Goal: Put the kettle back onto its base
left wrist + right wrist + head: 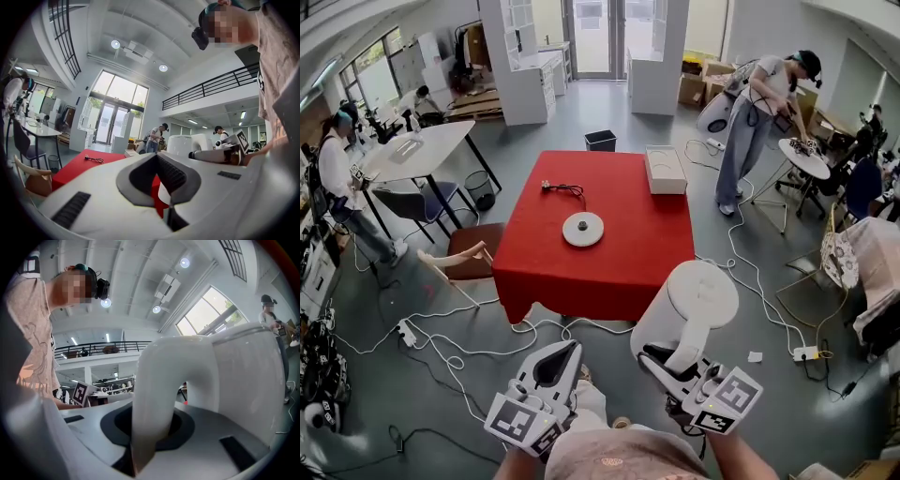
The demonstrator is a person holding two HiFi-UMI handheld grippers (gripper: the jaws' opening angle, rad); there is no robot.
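Observation:
The white kettle (689,305) hangs in the air in front of the near edge of the red table (628,272); my right gripper (667,361) is shut on its curved handle (154,394). Its white body (239,376) fills the right gripper view. The round white base (583,229) lies flat near the middle of the table, with its black cord (565,190) behind it. My left gripper (567,352) is level beside the kettle, to its left, jaws together and nothing in them. In the left gripper view the kettle (187,143) shows to the right, beyond the jaw tips.
A white box (666,169) sits at the table's far right corner. A wooden chair (464,258) stands left of the table. Cables (469,352) and a power strip (806,353) lie on the floor. People work at side tables (422,150) left and right.

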